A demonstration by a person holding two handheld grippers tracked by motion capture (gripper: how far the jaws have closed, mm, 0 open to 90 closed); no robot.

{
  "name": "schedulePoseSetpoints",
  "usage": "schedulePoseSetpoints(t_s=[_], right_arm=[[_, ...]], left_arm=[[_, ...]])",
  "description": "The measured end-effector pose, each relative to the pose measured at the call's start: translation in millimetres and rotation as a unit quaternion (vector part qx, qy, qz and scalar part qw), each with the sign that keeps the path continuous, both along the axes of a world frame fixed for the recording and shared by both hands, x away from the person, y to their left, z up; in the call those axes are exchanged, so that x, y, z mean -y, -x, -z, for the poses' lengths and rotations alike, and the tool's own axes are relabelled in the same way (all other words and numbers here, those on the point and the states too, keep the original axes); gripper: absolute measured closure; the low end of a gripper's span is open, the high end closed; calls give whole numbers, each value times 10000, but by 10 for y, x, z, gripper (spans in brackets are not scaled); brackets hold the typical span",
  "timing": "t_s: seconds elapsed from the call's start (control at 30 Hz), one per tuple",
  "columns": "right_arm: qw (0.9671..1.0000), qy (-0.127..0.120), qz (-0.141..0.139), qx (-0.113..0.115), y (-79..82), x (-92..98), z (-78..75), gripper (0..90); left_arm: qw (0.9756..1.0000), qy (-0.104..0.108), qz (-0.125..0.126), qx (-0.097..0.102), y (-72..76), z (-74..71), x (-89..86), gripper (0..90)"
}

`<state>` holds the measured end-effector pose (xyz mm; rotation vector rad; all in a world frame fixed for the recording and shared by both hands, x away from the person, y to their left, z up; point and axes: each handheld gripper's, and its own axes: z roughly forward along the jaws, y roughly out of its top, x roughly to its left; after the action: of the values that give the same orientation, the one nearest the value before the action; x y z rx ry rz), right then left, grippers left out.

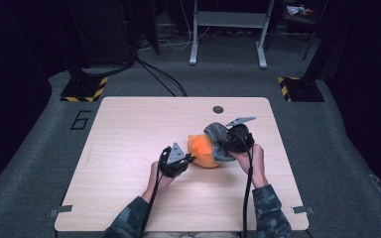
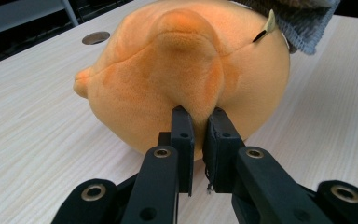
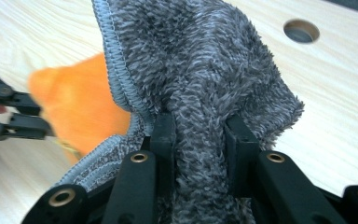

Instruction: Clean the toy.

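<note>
While the orange plush toy lies near the middle of the surface, a little right of centre, both tools already have hold of the work. The left gripper comes in from the near left, and in the left gripper view its jaws are pinched on a small fold of plush at the toy's near side. The right gripper sits at the toy's right, its jaws clamped on a thick fold of the grey fleece cover, whose stitched edge curls over the orange body.

As I judge it, the job is to work this grey cover on or off the toy; which way it goes I cannot tell. So far the cover wraps only the right-hand end, with most of the orange body bare, so the two grips are set but the pulling apart or drawing over is still to be done.

Little else is about: a round cable hole sits in the surface beyond the toy, well apart from it, and each gripper's cable trails back toward the person's sleeves. Nothing on the surface blocks either hand. The likeliest trouble is the soft plush slipping out of the left jaws' shallow pinch once the cover is tugged.
</note>
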<state>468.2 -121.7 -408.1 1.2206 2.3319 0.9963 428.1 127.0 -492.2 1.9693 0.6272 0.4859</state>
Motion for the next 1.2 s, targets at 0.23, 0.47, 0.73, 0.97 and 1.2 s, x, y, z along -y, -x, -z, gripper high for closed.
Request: schedulePoseSetpoints(t_s=[0.23,0.47,0.73,0.97,1.2], right_arm=[[9990,-14,-396,201,91,-253,-151,689],[9977,147,-649,126,74,-490,-123,689],[9981,359,-501,85,30,-456,-10,688],[9993,267,-263,-46,3,-256,90,688],[9992,363,8,-141,-24,-60,156,687]], left_arm=[[9999,-72,30,-82,24,-53,3,831],[9999,-17,-45,-116,8,-35,-6,829],[9998,14,-17,-203,-35,24,-73,828],[9998,66,69,-161,-37,61,-95,828],[9997,186,91,-139,-40,88,-111,828]])
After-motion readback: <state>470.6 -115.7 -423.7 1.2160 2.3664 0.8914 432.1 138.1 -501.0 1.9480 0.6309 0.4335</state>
